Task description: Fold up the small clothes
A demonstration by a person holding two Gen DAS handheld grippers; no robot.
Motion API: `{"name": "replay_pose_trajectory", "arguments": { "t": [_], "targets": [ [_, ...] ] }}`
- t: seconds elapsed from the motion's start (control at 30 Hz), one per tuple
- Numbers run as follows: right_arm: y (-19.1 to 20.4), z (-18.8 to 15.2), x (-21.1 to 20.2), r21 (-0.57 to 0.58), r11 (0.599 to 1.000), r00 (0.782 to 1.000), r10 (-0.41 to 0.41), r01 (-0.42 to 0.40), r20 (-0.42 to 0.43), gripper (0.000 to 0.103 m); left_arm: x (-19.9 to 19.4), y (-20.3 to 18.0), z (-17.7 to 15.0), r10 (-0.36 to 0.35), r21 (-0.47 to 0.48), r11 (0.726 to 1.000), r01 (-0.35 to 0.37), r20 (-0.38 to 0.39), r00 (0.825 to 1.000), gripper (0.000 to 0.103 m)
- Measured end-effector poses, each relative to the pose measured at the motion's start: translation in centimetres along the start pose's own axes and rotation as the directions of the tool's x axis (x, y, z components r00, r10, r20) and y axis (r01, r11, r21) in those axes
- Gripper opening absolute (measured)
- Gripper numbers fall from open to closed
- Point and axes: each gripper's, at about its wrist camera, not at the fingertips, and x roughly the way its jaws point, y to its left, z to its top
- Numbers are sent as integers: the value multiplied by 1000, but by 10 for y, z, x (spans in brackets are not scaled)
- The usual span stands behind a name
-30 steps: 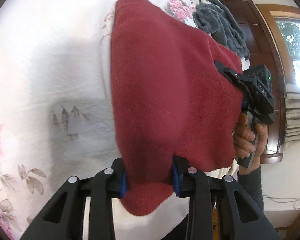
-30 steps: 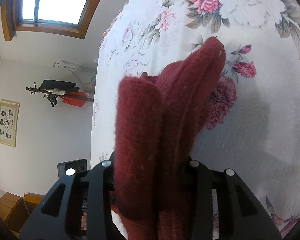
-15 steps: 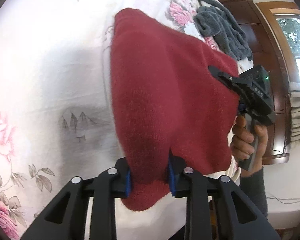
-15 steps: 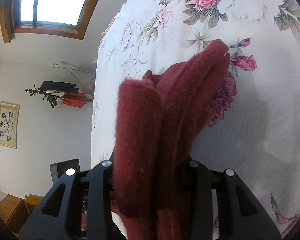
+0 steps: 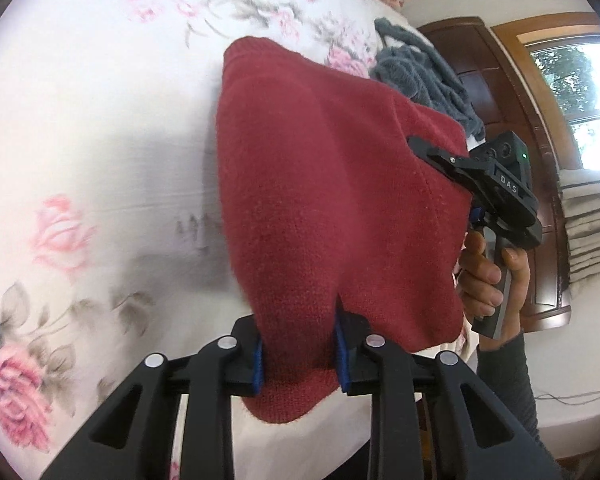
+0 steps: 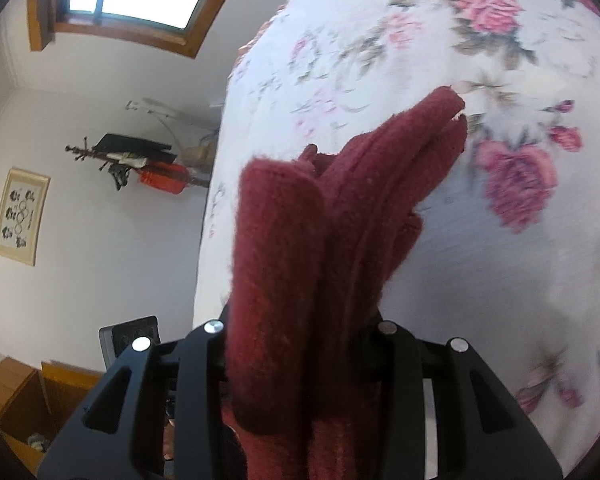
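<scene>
A fuzzy red sweater (image 5: 332, 200) hangs folded above the bed (image 5: 92, 120), thick and soft. The left gripper (image 5: 300, 354) has its jaws clenched on one edge; the right gripper (image 6: 300, 340) pinches the bunched layers. The bed sheet is white with pink roses. A gray towel (image 5: 424, 76) lies near a wooden window (image 5: 568, 80).
</scene>
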Motion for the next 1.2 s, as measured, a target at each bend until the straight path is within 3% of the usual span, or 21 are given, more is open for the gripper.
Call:
{"name": "replay_pose_trajectory", "arguments": {
  "t": [0.23, 0.4, 0.5, 0.67, 0.77, 0.8, 0.93, 1.0, 1.07, 1.13, 1.2],
  "targets": [
    [47, -46, 41, -42, 997, 996, 68, -70, -60, 34, -66, 28, -57, 44, -13, 999, -43, 98, 994, 26],
    [54, -87, 82, -45, 995, 988, 85, -92, -130, 34, -94, 63, -109, 96, -35, 995, -92, 149, 984, 26],
    [44, -111, 108, -35, 996, 982, 69, -76, -176, 34, -88, 87, -138, 143, -39, 990, -138, 152, 978, 26],
    [3, -137, 136, -4, 1000, 972, 14, -15, -234, 34, -54, 128, -167, 152, -81, 986, -144, 104, 983, 26],
    [-27, -136, 130, 52, 999, 974, 20, -9, -225, 41, -34, 148, -174, 122, -134, 985, -110, 87, 989, 32],
    [-31, -138, 128, 59, 998, 974, 12, 2, -225, 43, -31, 154, -176, 111, -157, 983, -96, 88, 990, 39],
    [-57, -142, 95, 49, 996, 982, -68, 77, -177, 53, -44, 163, -189, 99, -207, 976, -73, 119, 988, 50],
    [-55, -141, 67, 61, 994, 991, -85, 91, -104, 53, -68, 154, -196, 190, -183, 970, -159, 167, 967, 50],
    [-47, -144, 43, 44, 996, 996, -80, 81, -35, 53, -84, 143, -202, 234, -138, 968, -208, 206, 950, 50],
    [-37, -149, 34, 18, 998, 998, -58, 58, -28, 53, -95, 130, -204, 184, -81, 982, -169, 239, 954, 50],
    [-36, -156, 42, 3, 996, 995, -89, 89, -54, 53, -91, 113, -201, 119, -4, 993, -122, 239, 964, 50]
  ]
}}
